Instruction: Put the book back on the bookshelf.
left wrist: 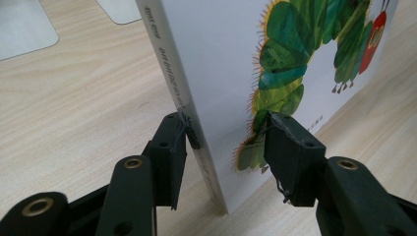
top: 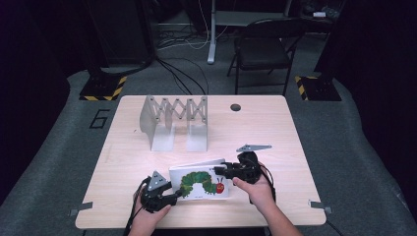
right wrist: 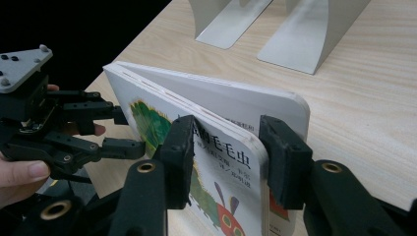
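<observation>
The left gripper [top: 173, 195] pinches the white caterpillar board book [top: 200, 183] at its spine. The right gripper [top: 220, 169] grasps its opposite edge; it stands on the pale wooden table [top: 275, 128]

Lab: black curtains [top: 39, 59], floor cables [top: 182, 73], hazard-taped stands [top: 103, 87].

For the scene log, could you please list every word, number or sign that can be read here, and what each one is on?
"6": painted on the floor left of the table.
"毛毛虫": on the book cover, between the right tongs; the smaller line under it is too blurred to read.
Book spine: dark print, too blurred to read.
Cover's lower edge: small print, unreadable.
</observation>
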Available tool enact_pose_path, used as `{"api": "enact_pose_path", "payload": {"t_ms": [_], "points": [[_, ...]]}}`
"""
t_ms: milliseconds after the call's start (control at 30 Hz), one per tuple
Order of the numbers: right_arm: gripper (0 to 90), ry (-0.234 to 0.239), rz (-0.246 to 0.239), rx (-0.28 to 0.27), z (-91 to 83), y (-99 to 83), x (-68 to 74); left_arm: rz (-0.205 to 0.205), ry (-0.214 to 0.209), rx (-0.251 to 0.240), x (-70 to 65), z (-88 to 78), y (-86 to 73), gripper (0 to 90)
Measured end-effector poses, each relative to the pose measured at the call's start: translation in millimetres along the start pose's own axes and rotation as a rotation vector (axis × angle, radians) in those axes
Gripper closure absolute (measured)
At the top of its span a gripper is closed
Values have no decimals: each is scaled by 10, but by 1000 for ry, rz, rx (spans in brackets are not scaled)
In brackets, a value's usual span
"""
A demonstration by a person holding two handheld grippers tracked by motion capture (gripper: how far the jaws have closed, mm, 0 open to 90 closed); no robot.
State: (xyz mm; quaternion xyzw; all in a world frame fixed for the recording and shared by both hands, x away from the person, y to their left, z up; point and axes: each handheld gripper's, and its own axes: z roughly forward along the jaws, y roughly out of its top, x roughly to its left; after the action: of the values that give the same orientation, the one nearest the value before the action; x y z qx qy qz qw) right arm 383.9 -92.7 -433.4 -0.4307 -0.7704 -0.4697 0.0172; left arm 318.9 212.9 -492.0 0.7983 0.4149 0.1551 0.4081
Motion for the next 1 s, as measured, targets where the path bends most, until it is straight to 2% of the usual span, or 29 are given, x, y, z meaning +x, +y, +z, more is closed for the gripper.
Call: {"api": "enact_pose_path", "payload": {"t_ms": [33, 367, 500, 767, 1000], "points": [[556, 5, -4, 5, 6, 0, -10, 14, 13, -6, -6, -1, 4, 528], [527, 14, -17, 22, 18, 0, -27, 40, 20, -11, -15, -9, -4, 537], [520, 21, -11, 29, 15, -3, -19, 43, 11, -19, -12, -18, -23, 540], [512, 36, -25, 51, -23, -45, -34, 86, -6, -7, -36, -51, -32, 551], [507, 25, -53, 80, -21, -83, -35, 84, -34, 7, -28, -68, -16, 542]]}}
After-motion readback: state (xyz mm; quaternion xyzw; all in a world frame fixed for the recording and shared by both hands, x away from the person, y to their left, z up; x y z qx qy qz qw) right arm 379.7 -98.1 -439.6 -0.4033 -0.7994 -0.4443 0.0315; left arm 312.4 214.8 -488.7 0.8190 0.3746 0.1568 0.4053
